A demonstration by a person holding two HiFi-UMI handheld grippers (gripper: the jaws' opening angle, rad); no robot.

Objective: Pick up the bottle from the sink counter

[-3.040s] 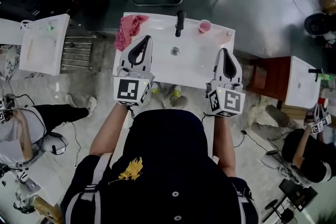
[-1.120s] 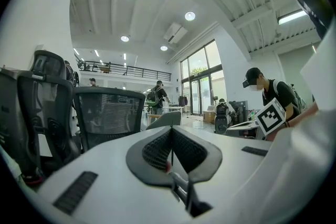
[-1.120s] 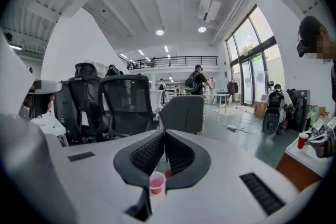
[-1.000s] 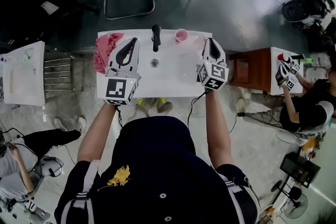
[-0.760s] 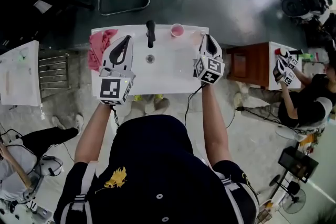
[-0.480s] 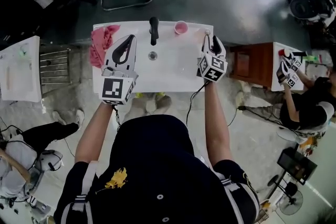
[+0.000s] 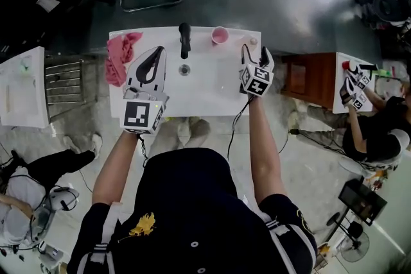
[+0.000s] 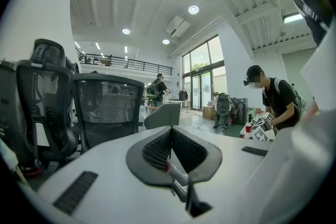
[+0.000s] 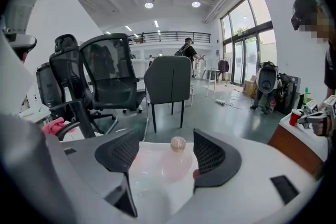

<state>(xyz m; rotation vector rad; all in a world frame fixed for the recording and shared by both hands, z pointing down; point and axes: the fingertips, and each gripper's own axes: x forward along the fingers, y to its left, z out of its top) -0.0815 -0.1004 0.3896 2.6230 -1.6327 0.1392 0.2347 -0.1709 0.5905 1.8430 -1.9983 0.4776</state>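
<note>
Pink-tinted, translucent, round-capped: sighting bottle (image 9: 177,144) at twelve o'clock of right tool (image 9: 167,150), standing upright, long axis vertical, by far right corner of white desk (image 7: 212,109). Opening right tool's jaws, framing bottle in the gap just past the tips, pads not touching it. Holding left tool (image 8: 170,136) pressed together, empty, at nine o'clock across the basin (image 7: 212,77); judging right tool the nearer. Noting pink cup (image 7: 219,36) at nine o'clock of bottle, contents unreadable; basin showing only its drain; pink cloth (image 7: 119,56) lying at desk's left edge.
</note>
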